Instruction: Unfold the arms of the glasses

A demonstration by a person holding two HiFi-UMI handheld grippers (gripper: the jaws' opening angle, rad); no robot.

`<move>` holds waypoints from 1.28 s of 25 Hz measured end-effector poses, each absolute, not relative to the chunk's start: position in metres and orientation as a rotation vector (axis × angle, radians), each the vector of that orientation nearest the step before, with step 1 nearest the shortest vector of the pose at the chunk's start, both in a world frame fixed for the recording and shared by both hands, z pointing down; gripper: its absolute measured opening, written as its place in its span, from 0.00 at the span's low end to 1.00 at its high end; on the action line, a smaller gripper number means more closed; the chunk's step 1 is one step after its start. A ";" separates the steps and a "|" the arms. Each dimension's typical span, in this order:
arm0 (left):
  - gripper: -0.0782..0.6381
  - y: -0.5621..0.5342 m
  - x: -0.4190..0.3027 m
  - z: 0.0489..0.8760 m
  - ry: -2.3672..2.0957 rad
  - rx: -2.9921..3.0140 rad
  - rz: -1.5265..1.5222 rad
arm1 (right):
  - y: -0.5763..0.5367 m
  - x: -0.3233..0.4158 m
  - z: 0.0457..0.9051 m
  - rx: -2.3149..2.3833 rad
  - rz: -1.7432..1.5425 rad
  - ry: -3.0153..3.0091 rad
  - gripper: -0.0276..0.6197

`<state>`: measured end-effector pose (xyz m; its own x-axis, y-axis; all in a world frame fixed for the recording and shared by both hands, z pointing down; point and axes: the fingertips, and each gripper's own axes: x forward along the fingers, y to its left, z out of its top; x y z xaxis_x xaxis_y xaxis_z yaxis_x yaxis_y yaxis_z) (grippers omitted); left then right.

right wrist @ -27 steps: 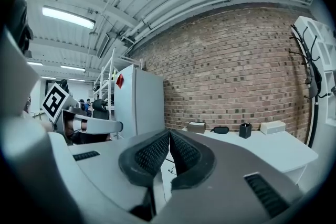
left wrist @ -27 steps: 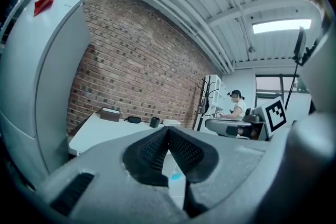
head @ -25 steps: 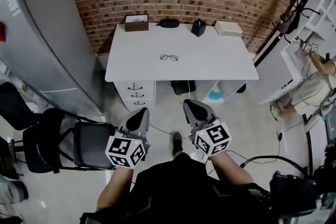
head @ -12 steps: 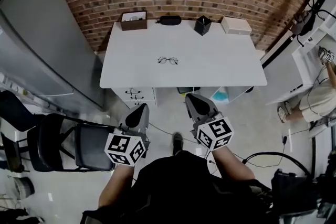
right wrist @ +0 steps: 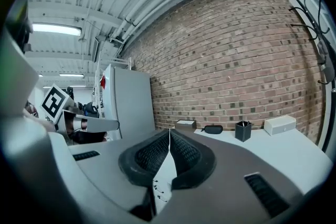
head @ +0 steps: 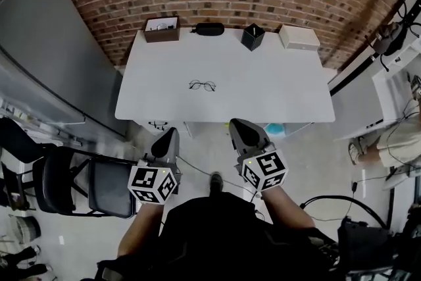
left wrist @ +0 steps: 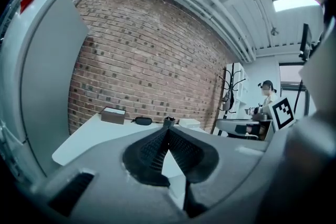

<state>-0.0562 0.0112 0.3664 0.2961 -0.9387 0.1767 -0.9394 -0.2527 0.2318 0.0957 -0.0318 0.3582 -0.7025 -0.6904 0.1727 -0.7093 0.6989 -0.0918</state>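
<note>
glasses (head: 202, 85): lying alone on the white desk (head: 276, 89), well ahead of both grippers and beyond their tips, roughly between the two lines they point along. they are too small in the head view for me to see how the arms sit; i judge them folded.
left gripper (head: 172, 133): clenched on nothing, pads meeting tip to tip, short of the desk's near edge.
right gripper (head: 235, 124): likewise clenched and empty, level with the left one, its tip just at the desk's near edge.
beyond the glasses: along the far edge, against the brick wall, a brown box (head: 162, 29), a black glasses case (head: 208, 29), a black pen holder (head: 252, 37) and a white box (head: 299, 37).
to my left: a black chair (head: 99, 187) beside the left gripper.
progress: nothing done as far as i can see; the glasses are untouched.
left to do: by my reckoning, reach the desk, open the jaws, steady the frame with one gripper and swing each arm out with the other.
</note>
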 end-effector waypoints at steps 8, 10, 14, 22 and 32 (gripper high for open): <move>0.12 -0.042 -0.035 0.378 -1.723 2.176 0.044 | -0.077 0.122 0.361 1.078 0.212 -2.790 0.06; 0.12 -0.052 -0.034 0.380 -1.724 2.170 0.055 | -0.087 0.123 0.364 1.074 0.221 -2.796 0.06; 0.12 -0.069 -0.032 0.380 -1.727 2.189 0.082 | -0.108 0.123 0.367 1.082 0.209 -2.796 0.06; 0.12 -0.109 -0.050 0.388 -1.687 2.176 0.064 | -0.146 0.101 0.373 1.072 0.209 -2.774 0.06; 0.12 -0.175 -0.091 0.420 -1.619 2.183 0.140 | -0.205 0.071 0.409 1.111 0.303 -2.664 0.06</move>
<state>-0.0911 -0.1753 0.4197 0.3178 -0.8920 0.3215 -0.9340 -0.2362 0.2681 0.0710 -0.2053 0.4091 -0.6826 -0.6681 0.2960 -0.7175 0.6896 -0.0980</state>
